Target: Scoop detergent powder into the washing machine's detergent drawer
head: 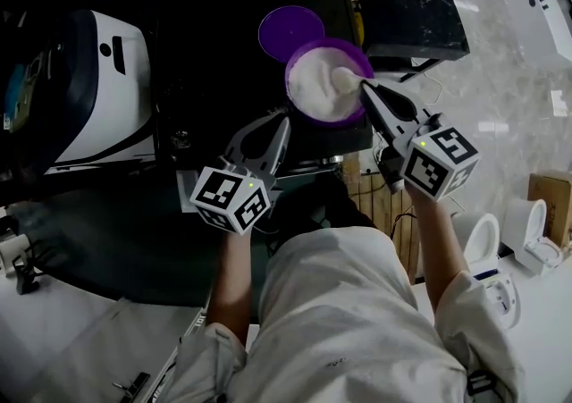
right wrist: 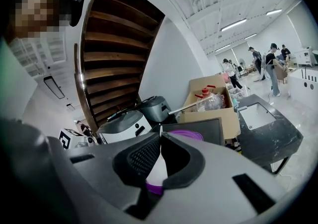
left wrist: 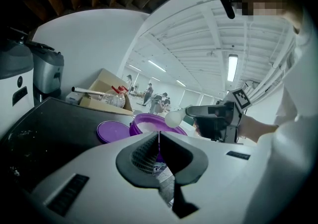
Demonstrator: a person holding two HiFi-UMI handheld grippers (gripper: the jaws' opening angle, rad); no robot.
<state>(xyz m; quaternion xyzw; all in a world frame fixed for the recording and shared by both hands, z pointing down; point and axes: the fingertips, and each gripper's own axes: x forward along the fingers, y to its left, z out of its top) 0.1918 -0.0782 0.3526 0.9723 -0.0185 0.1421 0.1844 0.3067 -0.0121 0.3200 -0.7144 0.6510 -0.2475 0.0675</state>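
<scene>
Purple tub [head: 290, 88]: stands open on the black tabletop [head: 214, 62], filled with white detergent powder [head: 315, 93].
Purple lid [head: 288, 31]: lies flat just behind the tub, on its far-left side.
White scoop [head: 345, 79]: its bowl is over the powder towards the tub's right side. The long axis runs from the bowl down and right into the right gripper. Whether the bowl is loaded cannot be told.
Right gripper [head: 368, 93]: jaws are closed on the scoop's handle at the tub's right rim, making it the nearer gripper to the powder.
Left gripper [head: 282, 126]: jaws are drawn together at the tub's near-left rim and appear to pinch it, steadying the tub.
Detergent drawer: cannot be made out in any view. A white appliance [head: 107, 97] stands well to the left.
Step judged: lifting a scoopful, with the carry to the drawer not yet begun.
</scene>
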